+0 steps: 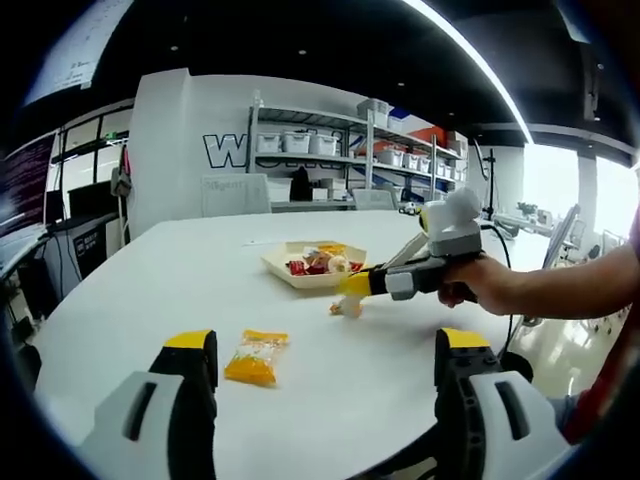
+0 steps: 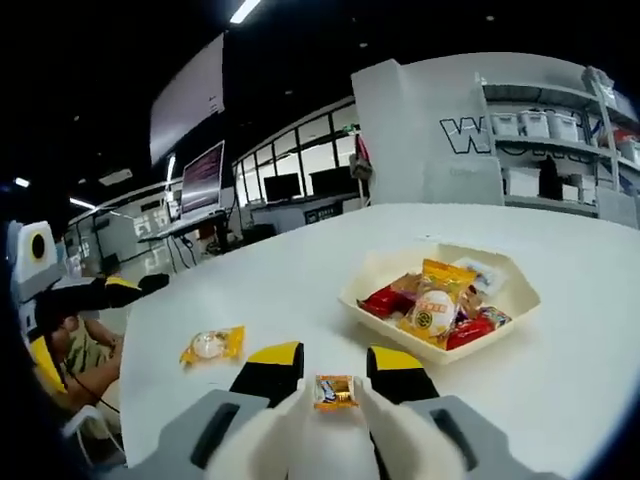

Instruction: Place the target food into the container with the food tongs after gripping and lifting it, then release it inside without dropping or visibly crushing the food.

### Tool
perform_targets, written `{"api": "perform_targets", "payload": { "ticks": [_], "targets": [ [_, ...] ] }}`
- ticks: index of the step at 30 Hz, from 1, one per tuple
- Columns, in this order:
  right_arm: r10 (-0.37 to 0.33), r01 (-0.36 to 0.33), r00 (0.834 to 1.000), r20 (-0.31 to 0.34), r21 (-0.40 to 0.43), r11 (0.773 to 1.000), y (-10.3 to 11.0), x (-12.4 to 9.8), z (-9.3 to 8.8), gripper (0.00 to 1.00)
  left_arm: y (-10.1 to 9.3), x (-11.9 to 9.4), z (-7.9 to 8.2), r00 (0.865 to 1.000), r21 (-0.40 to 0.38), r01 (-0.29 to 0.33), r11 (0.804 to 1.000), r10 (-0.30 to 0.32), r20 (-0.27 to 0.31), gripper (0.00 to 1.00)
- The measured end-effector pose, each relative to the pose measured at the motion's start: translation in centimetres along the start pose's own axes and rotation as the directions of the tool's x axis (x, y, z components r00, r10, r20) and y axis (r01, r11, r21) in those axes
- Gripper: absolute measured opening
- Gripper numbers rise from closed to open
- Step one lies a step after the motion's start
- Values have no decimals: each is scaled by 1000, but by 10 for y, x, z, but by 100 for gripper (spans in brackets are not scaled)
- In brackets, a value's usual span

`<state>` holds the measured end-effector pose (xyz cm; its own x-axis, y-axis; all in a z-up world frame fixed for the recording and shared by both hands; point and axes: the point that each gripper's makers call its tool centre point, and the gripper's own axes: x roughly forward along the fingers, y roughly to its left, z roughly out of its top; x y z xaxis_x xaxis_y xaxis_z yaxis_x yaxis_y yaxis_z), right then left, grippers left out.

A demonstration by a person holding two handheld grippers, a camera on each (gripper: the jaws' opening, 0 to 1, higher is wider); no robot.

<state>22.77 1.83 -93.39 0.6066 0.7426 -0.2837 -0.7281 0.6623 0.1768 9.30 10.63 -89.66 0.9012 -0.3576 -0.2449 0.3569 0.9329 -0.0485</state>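
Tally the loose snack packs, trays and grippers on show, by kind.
Snack packs outside the tray: 2, the yellow pack on the table and the small orange pack in the right gripper.
Trays: 1, the tray.
Grippers: 2, with the left gripper.
Total: 5.
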Motion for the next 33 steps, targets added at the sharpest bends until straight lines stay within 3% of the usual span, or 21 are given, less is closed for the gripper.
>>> {"api": "perform_targets", "payload": {
  "ticks": [12,14,16,18,22,28,33],
  "targets": [
    [-39,39,999,4,6,999,-11,-4,3,20,1,-2,-1,1000,4,1,1000,-1,-4,87],
    [-56,55,998,10,65,996,-14,-7,5,21,3,-3,-1,1000,5,-3,1000,3,-2,87],
    [-60,59,998,13,55,997,-14,-7,6,21,3,-3,-1,1000,0,-5,1000,5,-2,87],
    [-74,74,997,15,-37,997,-10,-4,8,22,3,-3,-1,1000,-1,-4,1000,4,-1,87],
    [-81,77,996,-33,-103,992,-5,2,-2,22,-1,-4,2,1000,14,3,1000,-3,-2,87],
    [-77,72,996,-39,-109,991,-10,-15,-10,22,4,-8,0,1000,11,-5,1000,6,-3,87],
    [-146,142,989,-28,-107,984,-38,-26,-6,22,2,-7,3,1000,7,-3,1000,3,6,87]
  ]
}}
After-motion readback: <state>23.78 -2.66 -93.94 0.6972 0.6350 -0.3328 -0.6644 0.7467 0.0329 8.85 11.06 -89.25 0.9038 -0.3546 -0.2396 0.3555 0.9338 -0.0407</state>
